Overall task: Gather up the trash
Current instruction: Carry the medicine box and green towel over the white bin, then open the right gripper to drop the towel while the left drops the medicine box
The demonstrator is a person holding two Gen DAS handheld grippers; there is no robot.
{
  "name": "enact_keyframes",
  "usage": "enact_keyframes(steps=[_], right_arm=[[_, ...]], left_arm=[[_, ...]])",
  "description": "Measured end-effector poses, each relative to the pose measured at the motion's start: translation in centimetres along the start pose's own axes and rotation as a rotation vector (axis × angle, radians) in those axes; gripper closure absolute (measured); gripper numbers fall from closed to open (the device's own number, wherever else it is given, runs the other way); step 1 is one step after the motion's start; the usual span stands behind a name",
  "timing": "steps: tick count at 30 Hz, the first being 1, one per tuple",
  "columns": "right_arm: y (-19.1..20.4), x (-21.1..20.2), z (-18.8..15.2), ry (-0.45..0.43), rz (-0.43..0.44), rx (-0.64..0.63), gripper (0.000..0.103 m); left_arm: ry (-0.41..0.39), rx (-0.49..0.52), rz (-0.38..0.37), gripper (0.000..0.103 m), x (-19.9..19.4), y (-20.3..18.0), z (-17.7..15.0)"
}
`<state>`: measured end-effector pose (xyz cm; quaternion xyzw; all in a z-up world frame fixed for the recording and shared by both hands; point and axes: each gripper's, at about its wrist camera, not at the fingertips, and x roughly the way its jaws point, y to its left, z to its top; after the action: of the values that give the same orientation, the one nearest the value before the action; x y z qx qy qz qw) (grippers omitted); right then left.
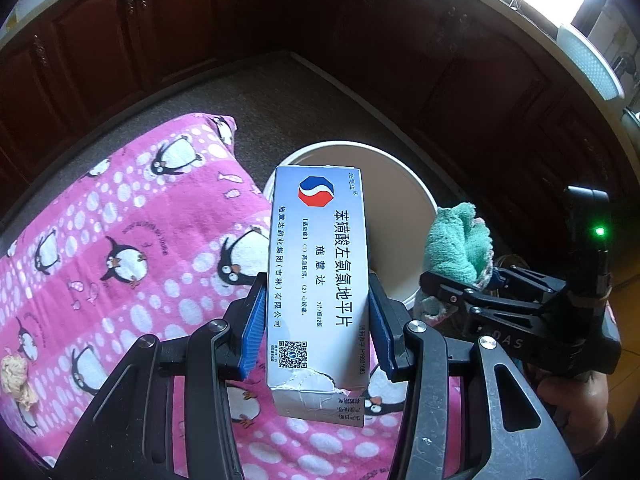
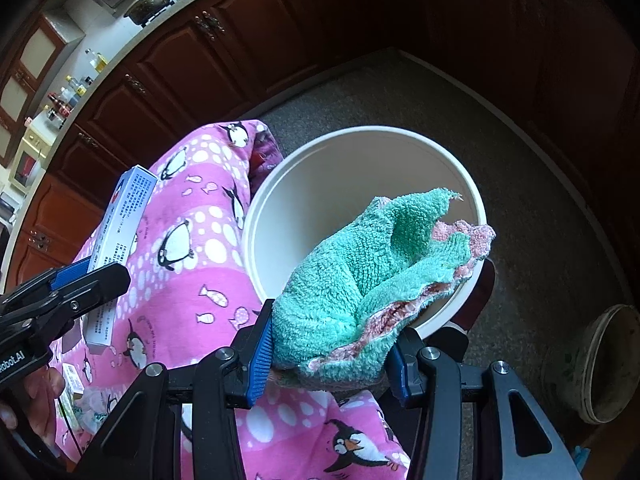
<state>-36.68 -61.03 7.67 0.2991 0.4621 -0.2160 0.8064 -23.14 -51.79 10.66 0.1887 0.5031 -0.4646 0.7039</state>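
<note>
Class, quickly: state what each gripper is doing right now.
Left gripper: closed on the white cardboard medicine box.
Right gripper: closed on the teal terry cloth.

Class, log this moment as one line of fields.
left gripper: grips medicine box | right gripper: grips green cloth | both above white bucket

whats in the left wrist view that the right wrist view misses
Only the left wrist view shows a crumpled yellowish paper wad on the penguin blanket. Only the right wrist view shows a dirty bucket on the floor and a stovetop pot. Both show the white bucket, the medicine box in the left gripper, and the green towel in the right gripper.
</note>
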Motion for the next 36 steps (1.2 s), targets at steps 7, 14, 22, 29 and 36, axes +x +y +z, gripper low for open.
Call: enact_keyframes(steps=[7,14,22,29,36], right_arm=[[-0.7,2.3,0.2,0.031,0.002,0.019,0.057],[-2.3,4.7,0.7,0.053,-0.024,0.059,0.052],[-3.6,5.2,0.4,0.061,-0.054,0.105,0.043],[-4.2,3.4,0.5,0.026,-0.042,0.135,0.040],[-4.3,2.3,0.6,0.011,-0.035,0.138,0.038]], left_arm=[[0.025,-0.018,-0.012,0.059,2.0,-0.3,0.5],[0.034,-0.011,-0.008,0.059,3.1,-0.5,1.1],[0.046,-0.011,-0.012,0.059,4.5,-0.9,1.6],[0.061,-0.021,-0.031,0.057,6.2,-1.2,2.0],[0.066,-0.045,-0.028,0.056,7.0,-0.8,2.0]])
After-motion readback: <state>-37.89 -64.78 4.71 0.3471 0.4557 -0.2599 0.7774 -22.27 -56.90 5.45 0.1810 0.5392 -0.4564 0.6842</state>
